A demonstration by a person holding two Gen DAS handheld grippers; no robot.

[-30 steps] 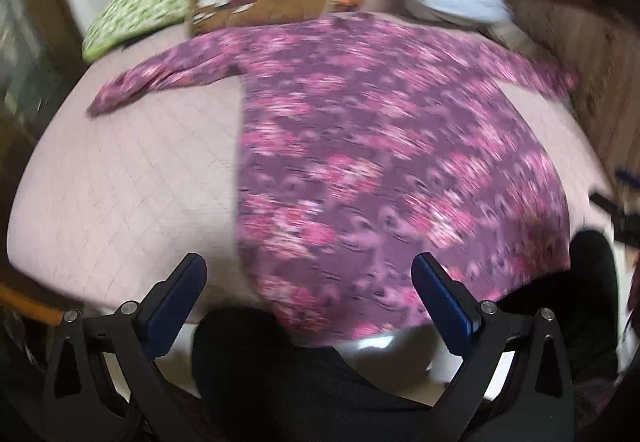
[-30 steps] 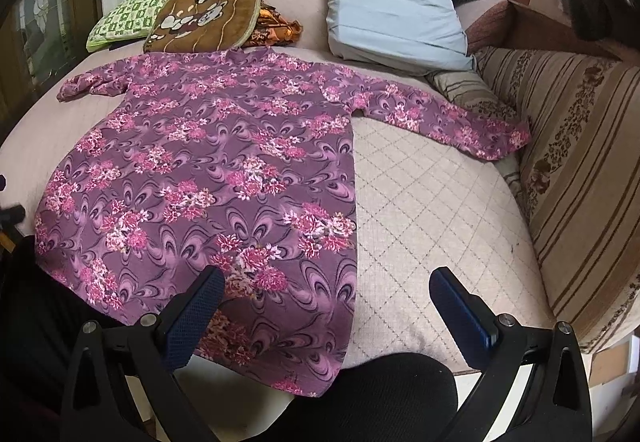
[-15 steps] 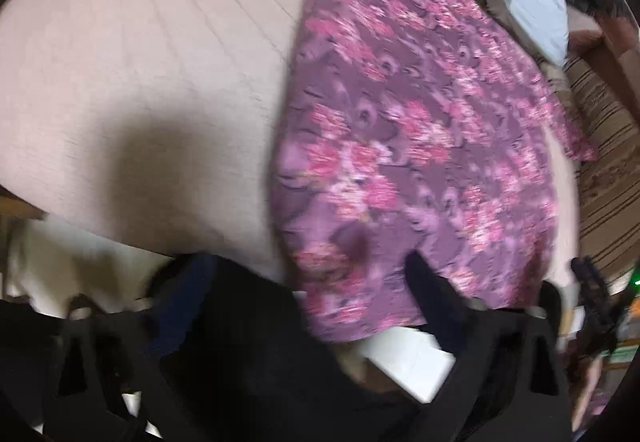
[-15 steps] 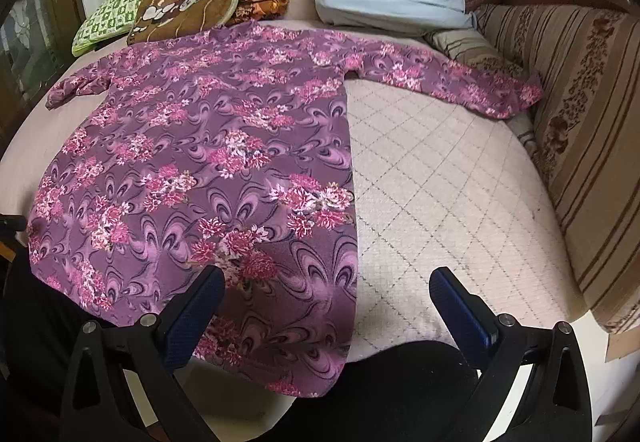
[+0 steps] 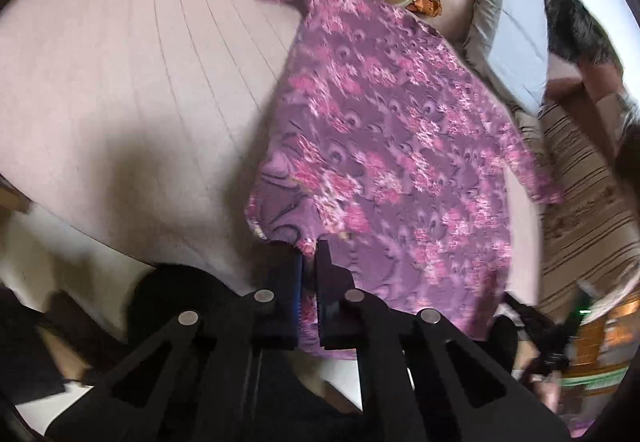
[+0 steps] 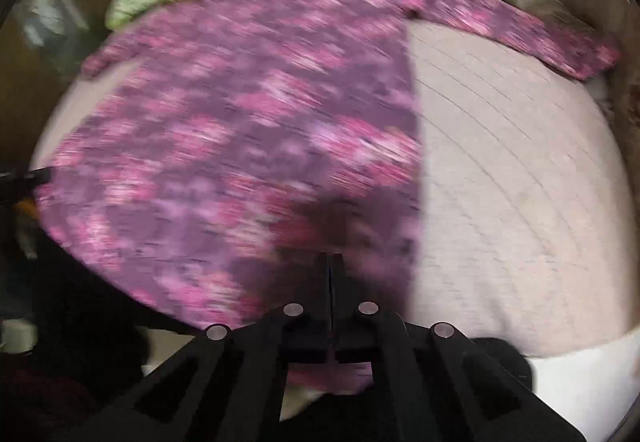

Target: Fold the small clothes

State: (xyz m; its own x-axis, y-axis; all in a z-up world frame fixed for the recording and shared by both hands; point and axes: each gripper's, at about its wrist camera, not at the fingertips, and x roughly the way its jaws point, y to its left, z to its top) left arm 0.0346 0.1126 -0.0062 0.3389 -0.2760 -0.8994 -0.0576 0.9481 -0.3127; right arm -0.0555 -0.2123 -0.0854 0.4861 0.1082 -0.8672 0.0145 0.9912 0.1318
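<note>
Floral tunic lying flat on bed, long axis running hem-near to collar-far, sleeves spreading sideways. Left gripper just closing, pinching hem corner. Right gripper just closing on hem, though blurring.

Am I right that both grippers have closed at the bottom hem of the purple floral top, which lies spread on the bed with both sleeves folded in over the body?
Not quite: the sleeves are not folded in. Both wrist views show the purple floral top with its sleeves stretched out to the sides on the bed. The rest holds: the left gripper and right gripper have just closed at the bottom hem.
</note>
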